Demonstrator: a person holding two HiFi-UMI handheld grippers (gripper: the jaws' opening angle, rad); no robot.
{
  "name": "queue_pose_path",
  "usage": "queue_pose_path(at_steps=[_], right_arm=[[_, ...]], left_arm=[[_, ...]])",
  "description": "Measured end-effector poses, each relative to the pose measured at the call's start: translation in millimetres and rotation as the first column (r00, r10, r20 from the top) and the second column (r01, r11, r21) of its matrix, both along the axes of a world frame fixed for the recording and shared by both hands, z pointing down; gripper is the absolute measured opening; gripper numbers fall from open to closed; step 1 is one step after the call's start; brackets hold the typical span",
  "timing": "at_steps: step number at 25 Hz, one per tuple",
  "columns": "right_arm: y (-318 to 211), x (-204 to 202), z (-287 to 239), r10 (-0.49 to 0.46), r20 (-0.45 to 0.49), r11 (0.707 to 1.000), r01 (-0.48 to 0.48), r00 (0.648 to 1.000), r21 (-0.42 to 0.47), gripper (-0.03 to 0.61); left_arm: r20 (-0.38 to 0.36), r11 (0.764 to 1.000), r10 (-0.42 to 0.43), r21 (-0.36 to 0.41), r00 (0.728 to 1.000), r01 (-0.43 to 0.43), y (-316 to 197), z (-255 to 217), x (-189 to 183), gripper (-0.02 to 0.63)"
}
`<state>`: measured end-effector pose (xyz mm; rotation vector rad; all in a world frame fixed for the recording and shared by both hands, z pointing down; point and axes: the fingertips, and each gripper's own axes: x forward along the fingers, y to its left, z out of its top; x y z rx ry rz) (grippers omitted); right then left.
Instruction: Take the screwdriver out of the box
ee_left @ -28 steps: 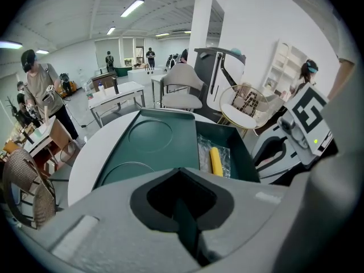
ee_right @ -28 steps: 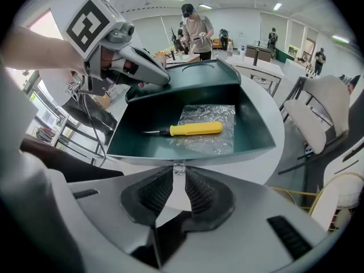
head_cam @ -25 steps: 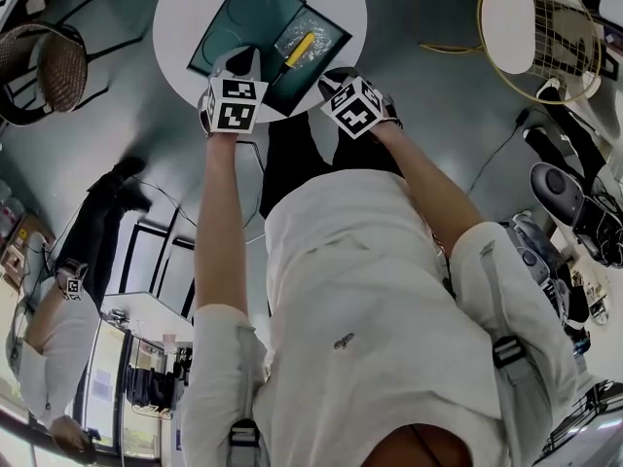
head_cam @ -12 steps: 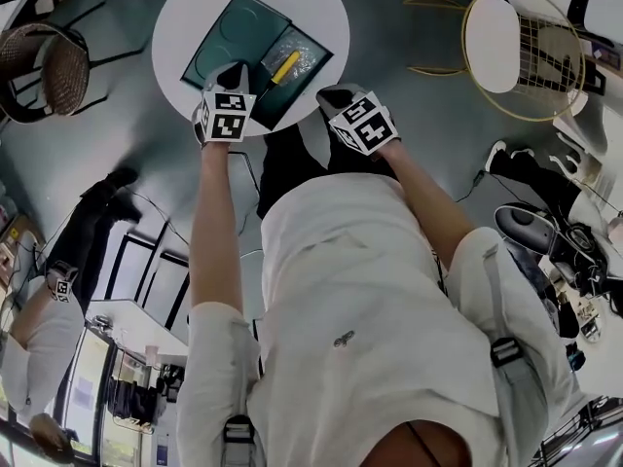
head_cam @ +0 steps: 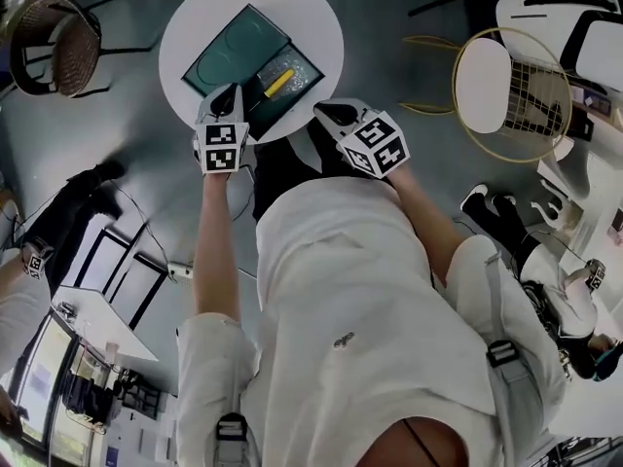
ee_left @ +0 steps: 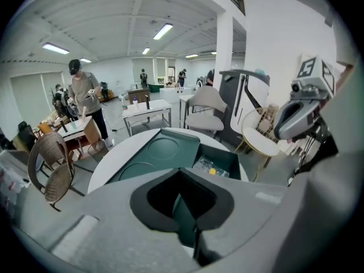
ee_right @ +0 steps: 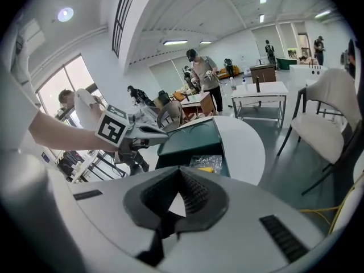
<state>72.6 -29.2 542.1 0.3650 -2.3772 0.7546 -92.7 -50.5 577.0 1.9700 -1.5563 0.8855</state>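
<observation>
A dark green box (head_cam: 255, 66) lies open on a round white table (head_cam: 316, 27), its lid flat to the left. A yellow screwdriver (head_cam: 275, 83) rests on clear plastic in the box's right half, also seen as the yellow screwdriver (ee_left: 213, 171) and the screwdriver (ee_right: 207, 168). My left gripper (head_cam: 229, 95) hovers above the box's near edge, jaws together, nothing between them. My right gripper (head_cam: 328, 113) hangs over the table's near rim, right of the box, shut and empty. Each gripper view shows the other: right gripper (ee_left: 296, 115), left gripper (ee_right: 142, 131).
A wicker chair (head_cam: 58, 47) stands left of the table. A gold wire chair with a white seat (head_cam: 506, 81) stands to the right. White chairs (ee_right: 324, 124) and tables fill the room behind. A person (head_cam: 39, 290) is at the lower left, others far back.
Both grippers have risen and drawn back from the box toward the table's near edge. The screwdriver has stayed in the box.
</observation>
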Motion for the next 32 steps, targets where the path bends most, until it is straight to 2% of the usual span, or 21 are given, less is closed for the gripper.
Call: queue_pose_path(at_steps=[5, 9, 12, 18, 24, 32], right_arm=[[-4.5, -0.3, -21.5, -0.048, 0.030, 0.998, 0.047, 0.998, 0.039, 0.009], [-12.7, -4.4, -36.0, -0.107, 0.052, 0.992, 0.103, 0.993, 0.080, 0.009], [-18.4, -10.1, -43.6, -0.142, 0.058, 0.985, 0.136, 0.988, 0.107, 0.009], [-24.1, -31.0, -46.4, -0.232, 0.030, 0.961, 0.225, 0.972, 0.162, 0.009], [-24.3, -60.2, -35.4, -0.344, -0.032, 0.919, 0.344, 0.938, 0.195, 0.012], [-17.2, -89.8, -3.7, -0.487, -0.171, 0.828, 0.515, 0.857, 0.222, 0.051]], left_arm=[[-0.124, 0.985, -0.130, 0.100, 0.984, 0.143, 28.3, -44.6, 12.5, 0.009], [-0.251, 0.946, -0.242, 0.152, 0.937, 0.285, 50.1, -77.8, 19.9, 0.009], [-0.298, 0.924, -0.282, 0.173, 0.912, 0.342, 62.2, -95.7, 21.5, 0.010], [-0.323, 0.902, -0.295, 0.216, 0.899, 0.373, 75.0, -125.3, 24.4, 0.009], [-0.336, 0.879, -0.330, 0.231, 0.882, 0.417, 83.4, -139.6, 19.0, 0.009], [-0.350, 0.847, -0.393, 0.221, 0.850, 0.483, 101.4, -141.5, 0.7, 0.010]])
